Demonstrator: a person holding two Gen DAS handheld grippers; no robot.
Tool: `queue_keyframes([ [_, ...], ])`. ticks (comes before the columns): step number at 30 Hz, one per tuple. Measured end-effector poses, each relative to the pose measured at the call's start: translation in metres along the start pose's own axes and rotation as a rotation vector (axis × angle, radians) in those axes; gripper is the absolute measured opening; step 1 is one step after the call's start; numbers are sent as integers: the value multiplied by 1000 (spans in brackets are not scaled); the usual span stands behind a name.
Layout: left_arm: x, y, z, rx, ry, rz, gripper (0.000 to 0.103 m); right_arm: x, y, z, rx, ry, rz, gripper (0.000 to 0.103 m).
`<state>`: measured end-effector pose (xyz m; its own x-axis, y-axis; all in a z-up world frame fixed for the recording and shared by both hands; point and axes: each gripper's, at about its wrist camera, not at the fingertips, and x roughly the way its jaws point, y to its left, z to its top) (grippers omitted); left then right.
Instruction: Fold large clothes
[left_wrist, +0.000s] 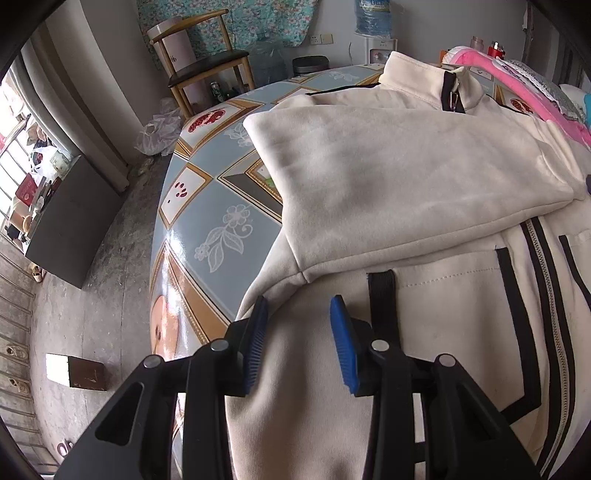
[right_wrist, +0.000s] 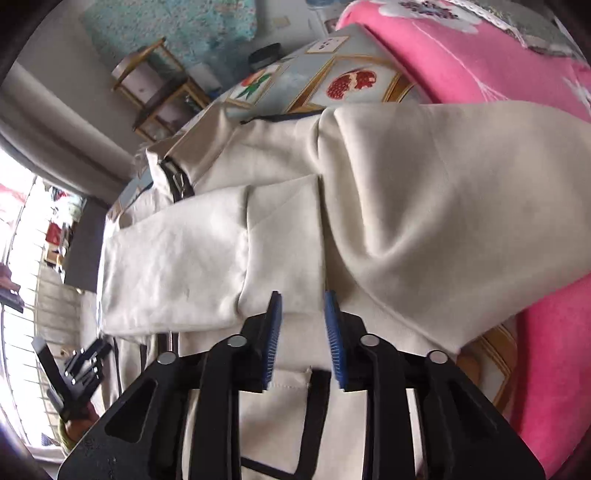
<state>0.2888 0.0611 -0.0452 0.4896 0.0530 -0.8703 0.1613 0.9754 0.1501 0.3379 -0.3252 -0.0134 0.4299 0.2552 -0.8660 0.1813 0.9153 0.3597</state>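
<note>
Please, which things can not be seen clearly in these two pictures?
- Jacket hem: cut off by the bottom edge, both views.
- Table under the jacket: covered.
- Left tool in the right view: small, against window glare.
- Pink cloth: cut off at the right edge.

One cream jacket (left_wrist: 406, 177) and one pink blanket (right_wrist: 461, 62) lie on one patterned table (left_wrist: 207, 221); one wooden chair (left_wrist: 203, 62) stands beyond, two grippers working.
</note>
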Motion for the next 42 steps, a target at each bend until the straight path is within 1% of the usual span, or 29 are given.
queue_keyframes([
  [4, -5, 8, -5, -41, -8, -13, 35, 9, 10, 20, -30, -18, -24, 33],
  [6, -6, 12, -8, -50, -6, 2, 35, 19, 17, 29, -61, -13, -61, 32],
  [7, -5, 13, -10, -56, -1, 7, 35, 24, 21, 33, -74, -10, -79, 29],
  [8, -3, 15, -12, -64, 4, 7, 35, 32, 23, 35, -89, 1, -96, 22],
  [9, -2, 17, -14, -71, 6, 5, 35, 40, 25, 36, -103, 13, -111, 8],
  [10, -2, 18, -16, -74, 5, 5, 35, 48, 27, 35, -118, 22, -126, 5],
  [11, -2, 19, -17, -76, 5, 4, 35, 52, 30, 34, -148, 16, -146, 2],
  [13, -5, 21, -16, -91, 13, -10, 35, 52, 38, 34, -196, -18, -190, 1],
  [14, -10, 24, -14, -116, 13, -33, 35, 47, 40, 34, -202, -36, -197, 1],
  [15, -19, 29, -10, -143, -5, -62, 35, 40, 42, 35, -202, -60, -184, 1],
  [16, -30, 33, -6, -157, -31, -70, 35, 32, 44, 36, -202, -83, -169, 1],
  [17, -39, 35, -1, -161, -56, -64, 35, 26, 47, 38, -204, -101, -161, 2],
  [18, -48, 38, 6, -161, -77, -58, 35, 19, 48, 38, -209, -112, -150, 6],
  [19, -54, 39, 12, -164, -91, -59, 36, 14, 49, 38, -220, -117, -131, 6],
  [20, -58, 40, 19, -170, -98, -66, 41, 13, 50, 36, -233, -115, -117, 16],
  [21, -59, 41, 25, -178, -95, -77, 45, 15, 50, 34, -248, -105, -120, 33],
  [22, -58, 39, 34, -185, -84, -101, 47, 17, 49, 31, -256, -100, -141, 38],
  [23, -56, 35, 40, -183, -70, -122, 49, 20, 49, 28, -263, -97, -159, 41],
  [24, -51, 27, 46, -172, -53, -137, 52, 20, 47, 25, -264, -92, -163, 41],
  [25, -48, 20, 51, -153, -42, -142, 53, 17, 43, 23, -256, -87, -150, 43],
  [26, -43, 10, 56, -126, -35, -143, 56, 13, 38, 22, -240, -91, -136, 47],
  [27, -40, 0, 60, -100, -31, -143, 58, 6, 31, 21, -219, -102, -125, 52],
  [29, -27, -20, 69, -55, -20, -147, 62, -17, 12, 19, -165, -138, -116, 58],
  [31, -13, -40, 78, -19, -15, -148, 67, -42, -17, 21, -99, -175, -132, 60],
  [32, -6, -48, 81, -4, -13, -139, 70, -54, -33, 22, -62, -193, -148, 61],
  [33, 2, -57, 84, 12, -9, -127, 72, -65, -49, 24, -27, -208, -163, 61],
  [38, 35, -79, 91, 51, 31, -77, 73, -126, -155, 32, 243, -302, -240, 61],
  [39, 41, -81, 91, 48, 43, -75, 73, -137, -179, 33, 305, -319, -268, 61],
  [42, 45, -77, 91, 13, 32, -81, 78, -155, -243, 33, 493, -334, -319, 61],
])
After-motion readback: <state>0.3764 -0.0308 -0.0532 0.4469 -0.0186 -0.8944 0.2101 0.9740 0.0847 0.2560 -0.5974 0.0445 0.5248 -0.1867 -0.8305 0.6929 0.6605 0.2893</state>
